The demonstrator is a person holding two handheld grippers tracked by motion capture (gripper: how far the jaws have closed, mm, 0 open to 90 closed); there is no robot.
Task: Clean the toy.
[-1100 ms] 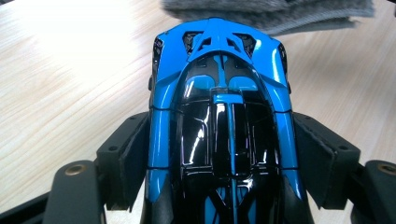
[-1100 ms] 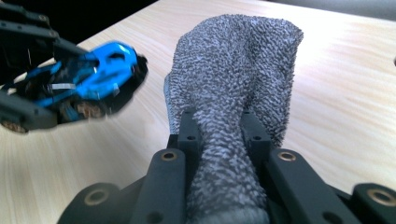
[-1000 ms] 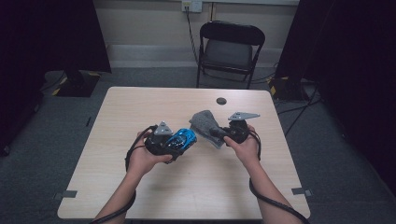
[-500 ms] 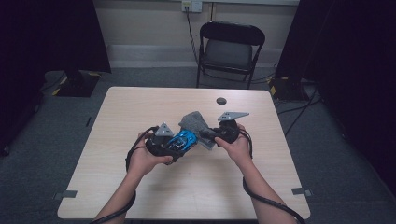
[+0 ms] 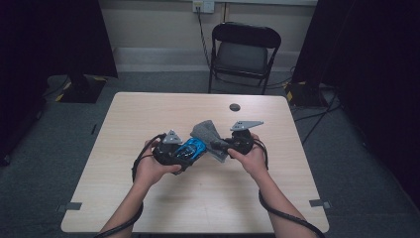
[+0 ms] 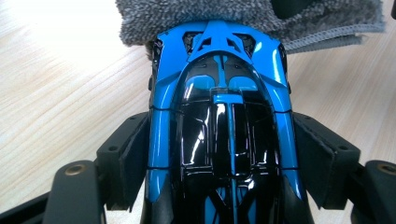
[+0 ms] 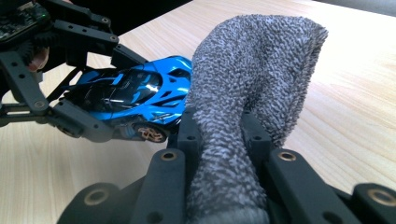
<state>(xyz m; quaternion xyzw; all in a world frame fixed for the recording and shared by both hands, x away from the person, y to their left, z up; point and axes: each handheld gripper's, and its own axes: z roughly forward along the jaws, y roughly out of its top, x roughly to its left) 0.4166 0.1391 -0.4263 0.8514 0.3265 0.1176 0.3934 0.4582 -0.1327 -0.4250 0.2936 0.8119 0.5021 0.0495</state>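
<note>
We hold the car (image 6: 219, 121) in the left gripper (image 5: 173, 150), whose jaws are clamped on the two flanks of the blue-and-black body; in the left gripper view the pads sit at mid-length, level with the cabin. The right gripper (image 7: 219, 135) is closed on a folded grey cloth (image 7: 252, 70), pinched low so that a rounded bulge of pile stands above the jaws. In the high view both grippers meet above the middle of the desk (image 5: 148, 114), and the cloth touches one end of the car. We judge the step in hand to be wiping the body with the cloth. To do it well, we keep the left clamp firm and steady — the glossy shell looks slippery, and a loose hold could let the car twist under pressure. We present the padded bulge to the paint, not the hard jaws, which could scratch it. Strokes should run along the length of the body, from the touched end toward the cabin, with light pressure over the open ribs at that end, which look fragile. The clamped flanks cannot be reached without a regrip, so we treat the roof and both ends first. A small dark disc (image 5: 235, 107) lies near the far edge of the desk, well apart from the work.
</note>
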